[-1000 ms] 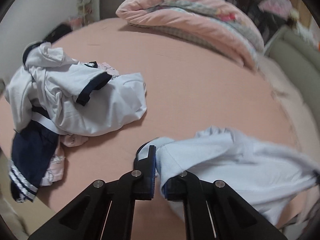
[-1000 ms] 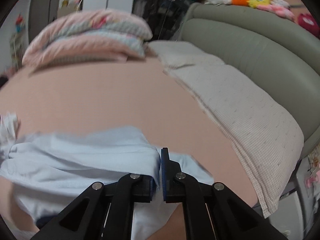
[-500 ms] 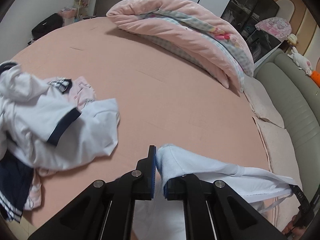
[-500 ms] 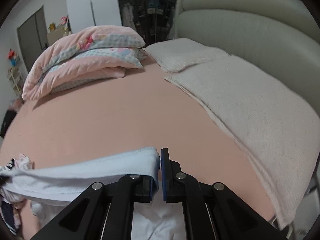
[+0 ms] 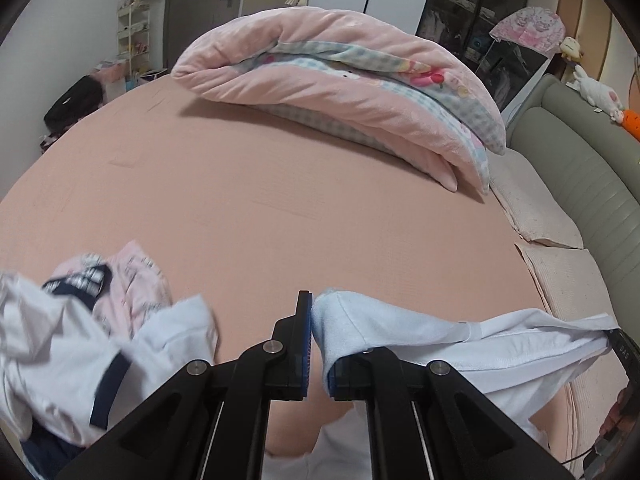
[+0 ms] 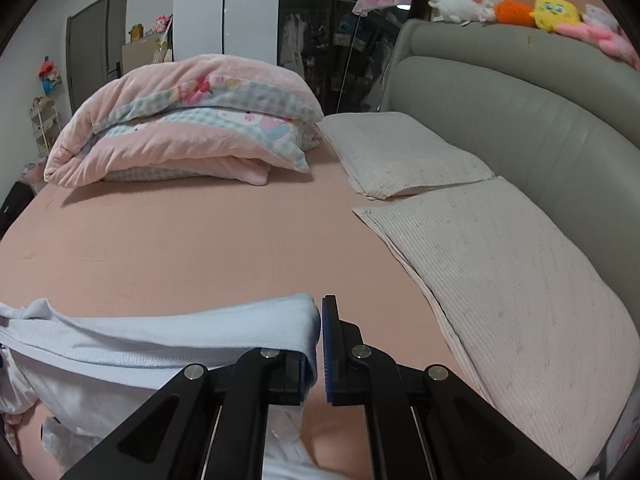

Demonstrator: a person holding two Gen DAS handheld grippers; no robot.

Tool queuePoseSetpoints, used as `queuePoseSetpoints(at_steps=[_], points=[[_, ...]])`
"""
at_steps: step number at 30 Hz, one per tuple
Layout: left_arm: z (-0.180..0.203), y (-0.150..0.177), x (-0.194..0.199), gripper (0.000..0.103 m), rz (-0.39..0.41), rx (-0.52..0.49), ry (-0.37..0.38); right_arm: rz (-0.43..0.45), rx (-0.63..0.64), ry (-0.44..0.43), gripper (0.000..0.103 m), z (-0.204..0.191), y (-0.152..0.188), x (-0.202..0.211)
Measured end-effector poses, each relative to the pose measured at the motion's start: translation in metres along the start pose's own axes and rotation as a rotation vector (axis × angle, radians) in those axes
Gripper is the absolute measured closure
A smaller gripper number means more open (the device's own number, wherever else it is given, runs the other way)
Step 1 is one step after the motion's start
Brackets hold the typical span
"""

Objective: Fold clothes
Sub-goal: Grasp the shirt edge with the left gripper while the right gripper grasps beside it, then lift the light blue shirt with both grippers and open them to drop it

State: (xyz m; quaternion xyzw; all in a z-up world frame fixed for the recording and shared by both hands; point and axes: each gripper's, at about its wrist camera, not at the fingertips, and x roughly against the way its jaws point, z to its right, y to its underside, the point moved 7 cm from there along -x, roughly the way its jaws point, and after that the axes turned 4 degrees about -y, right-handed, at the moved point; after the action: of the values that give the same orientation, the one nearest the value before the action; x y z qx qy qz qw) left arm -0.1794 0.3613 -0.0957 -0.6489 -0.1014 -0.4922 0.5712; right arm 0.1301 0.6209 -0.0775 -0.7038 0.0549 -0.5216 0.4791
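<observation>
A pale blue garment (image 5: pixel 440 340) hangs stretched in the air between both grippers, above the pink bed (image 5: pixel 280 200). My left gripper (image 5: pixel 316 340) is shut on one corner of it, the cloth draped over the right finger. My right gripper (image 6: pixel 320 344) is shut on the other corner of the garment (image 6: pixel 160 340), the cloth folded over the left finger. In the left wrist view the right gripper's black tip (image 5: pixel 622 346) shows at the far end of the taut edge. The garment's lower part droops below both views.
A heap of white, navy and pink clothes (image 5: pixel 80 340) lies on the bed at the left. A folded pink quilt (image 5: pixel 340 92) sits at the far side. Two beige pillows (image 6: pixel 500 272) line the grey padded headboard (image 6: pixel 540 120) on the right.
Both grippers have lifted the pale blue garment off the bed and pulled it taut between them. The views have tilted upward, and the clothes heap has slid toward the lower left.
</observation>
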Motion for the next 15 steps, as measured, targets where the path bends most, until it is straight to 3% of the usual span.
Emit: queuePoseSetpoints(at_steps=[6, 15], points=[[0.012, -0.025, -0.033, 0.098, -0.023, -0.042, 0.005, -0.054, 0.015, -0.019, 0.101, -0.001, -0.020, -0.039], [0.027, -0.049, -0.097, 0.098, -0.158, -0.059, 0.071, -0.197, -0.049, -0.115, 0.101, 0.001, -0.036, -0.106]])
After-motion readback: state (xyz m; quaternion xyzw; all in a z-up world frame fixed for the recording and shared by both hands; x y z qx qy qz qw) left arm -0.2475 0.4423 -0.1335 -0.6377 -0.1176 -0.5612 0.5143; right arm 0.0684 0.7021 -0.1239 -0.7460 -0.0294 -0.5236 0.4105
